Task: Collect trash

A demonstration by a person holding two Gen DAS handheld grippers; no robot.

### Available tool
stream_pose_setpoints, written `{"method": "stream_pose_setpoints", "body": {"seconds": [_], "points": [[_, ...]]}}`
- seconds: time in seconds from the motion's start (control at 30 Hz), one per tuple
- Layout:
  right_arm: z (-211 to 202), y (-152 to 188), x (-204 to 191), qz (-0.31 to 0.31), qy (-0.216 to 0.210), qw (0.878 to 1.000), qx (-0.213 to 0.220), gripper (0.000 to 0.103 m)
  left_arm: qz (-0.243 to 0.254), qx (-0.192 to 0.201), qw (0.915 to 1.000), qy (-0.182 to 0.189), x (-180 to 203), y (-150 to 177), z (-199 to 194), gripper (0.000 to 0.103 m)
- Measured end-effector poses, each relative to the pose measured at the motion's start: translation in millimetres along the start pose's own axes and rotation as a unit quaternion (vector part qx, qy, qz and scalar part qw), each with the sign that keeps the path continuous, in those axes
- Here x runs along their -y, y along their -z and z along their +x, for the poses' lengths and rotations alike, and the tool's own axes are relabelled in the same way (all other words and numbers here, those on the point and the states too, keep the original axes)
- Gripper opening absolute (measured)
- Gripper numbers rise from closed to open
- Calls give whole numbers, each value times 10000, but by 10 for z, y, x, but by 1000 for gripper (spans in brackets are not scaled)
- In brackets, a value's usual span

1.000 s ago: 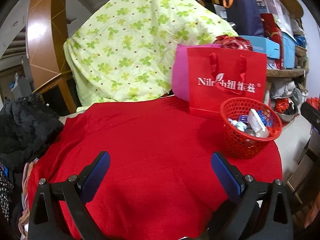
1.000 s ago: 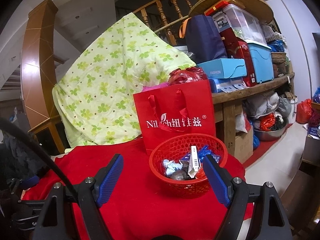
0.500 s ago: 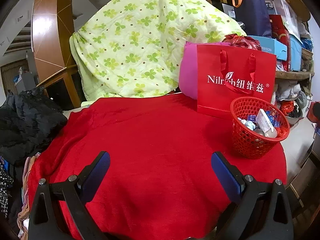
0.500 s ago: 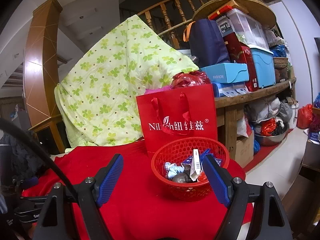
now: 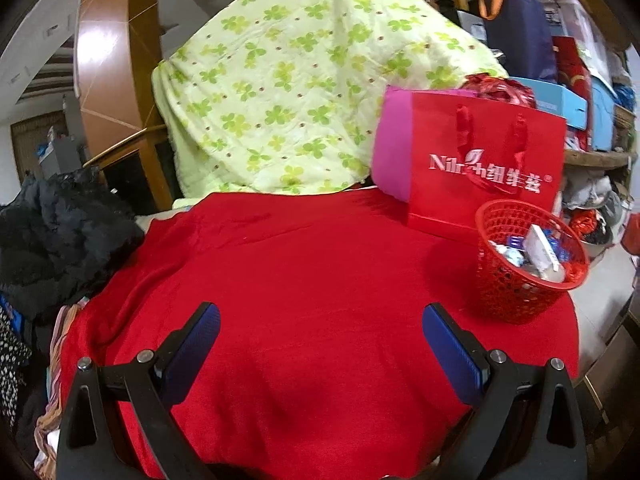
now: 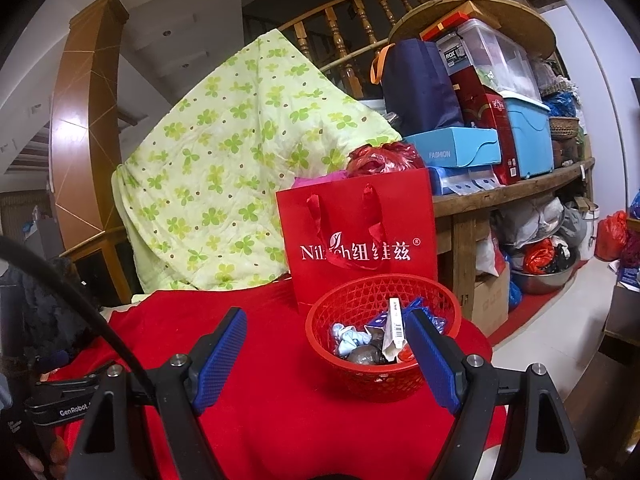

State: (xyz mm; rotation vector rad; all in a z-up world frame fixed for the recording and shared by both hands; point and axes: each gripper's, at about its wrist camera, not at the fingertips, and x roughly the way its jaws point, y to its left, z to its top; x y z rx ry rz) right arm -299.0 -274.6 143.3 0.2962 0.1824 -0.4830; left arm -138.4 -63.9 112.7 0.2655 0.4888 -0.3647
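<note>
A red mesh basket (image 5: 516, 300) stands on the red cloth (image 5: 312, 280) at the right, holding wrappers, crumpled paper and a small white box (image 5: 540, 248). In the right wrist view the basket (image 6: 360, 380) sits just ahead, right of centre, with the trash (image 6: 376, 340) inside it. My left gripper (image 5: 320, 340) is open and empty over the bare cloth, left of the basket. My right gripper (image 6: 326, 356) is open and empty, above and just short of the basket's near rim.
A red paper gift bag (image 6: 360, 240) stands right behind the basket, a pink bag (image 5: 394, 152) beside it. A green clover quilt (image 5: 300, 88) drapes behind. Black clothing (image 5: 52, 232) lies left. A wooden shelf (image 6: 508, 196) with boxes stands right.
Both grippers have drawn back and tilted slightly, so the basket and bag sit a bit farther right in the left view. Both stay open and empty.
</note>
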Motion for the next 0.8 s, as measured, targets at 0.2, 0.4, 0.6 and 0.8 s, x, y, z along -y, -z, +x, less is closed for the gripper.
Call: {"method": "stream_pose_setpoints", "body": {"seconds": [0.2, 0.4, 0.6, 0.8], "points": [[59, 18, 41, 8, 37, 10000, -41, 84, 273, 60, 9992, 274, 258, -43, -15, 101], [114, -15, 170, 85, 162, 9998, -5, 84, 551, 128, 9971, 515, 528, -127, -16, 101], [169, -75, 363, 174, 380, 9991, 6, 84, 685, 103, 9947, 765, 758, -212, 49, 101], [336, -129, 394, 106, 412, 9990, -118, 84, 424, 84, 9949, 906, 691, -247, 170, 101]]}}
